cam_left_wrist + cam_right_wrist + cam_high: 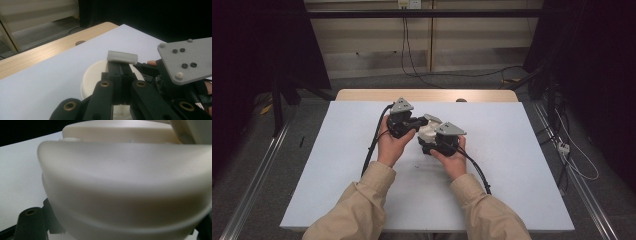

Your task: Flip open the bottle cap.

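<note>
High view: both claws clamp the white container (428, 131), left claw (413, 121), right claw (432, 142); bare white table (512, 165) all around.

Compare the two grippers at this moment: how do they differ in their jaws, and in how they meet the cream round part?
The left gripper has its jaws closed on a small grey tab above the cream round part. The right gripper grips that part's broad body, which looms against its camera. In the high view the left gripper sits farther up the table, the right nearer the person. Both carry a grey plate and trail a cable.
</note>
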Tool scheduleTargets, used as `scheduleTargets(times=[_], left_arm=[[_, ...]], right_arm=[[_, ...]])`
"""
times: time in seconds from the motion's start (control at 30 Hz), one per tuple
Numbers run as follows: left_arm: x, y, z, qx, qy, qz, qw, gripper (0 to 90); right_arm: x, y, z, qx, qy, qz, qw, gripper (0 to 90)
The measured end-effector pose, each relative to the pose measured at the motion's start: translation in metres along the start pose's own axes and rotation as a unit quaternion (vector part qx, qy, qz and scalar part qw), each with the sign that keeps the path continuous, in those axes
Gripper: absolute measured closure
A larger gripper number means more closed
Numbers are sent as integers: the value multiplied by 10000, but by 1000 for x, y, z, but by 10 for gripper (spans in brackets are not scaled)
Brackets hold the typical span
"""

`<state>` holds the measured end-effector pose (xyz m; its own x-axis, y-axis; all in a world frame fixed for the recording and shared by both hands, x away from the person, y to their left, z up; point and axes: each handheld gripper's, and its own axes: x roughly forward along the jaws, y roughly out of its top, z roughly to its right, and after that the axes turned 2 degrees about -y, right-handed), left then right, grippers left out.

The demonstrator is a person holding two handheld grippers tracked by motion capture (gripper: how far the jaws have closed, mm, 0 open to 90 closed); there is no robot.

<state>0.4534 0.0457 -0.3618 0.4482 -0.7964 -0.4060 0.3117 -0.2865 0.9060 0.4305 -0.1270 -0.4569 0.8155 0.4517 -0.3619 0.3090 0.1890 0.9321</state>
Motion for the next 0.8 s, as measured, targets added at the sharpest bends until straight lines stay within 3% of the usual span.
scheduleTargets(times=[0.8], left_arm=[[12, 16, -1, 63, -53, 28, 10000, 900]], right_arm=[[0, 0, 0, -6, -9, 13, 10000, 189]])
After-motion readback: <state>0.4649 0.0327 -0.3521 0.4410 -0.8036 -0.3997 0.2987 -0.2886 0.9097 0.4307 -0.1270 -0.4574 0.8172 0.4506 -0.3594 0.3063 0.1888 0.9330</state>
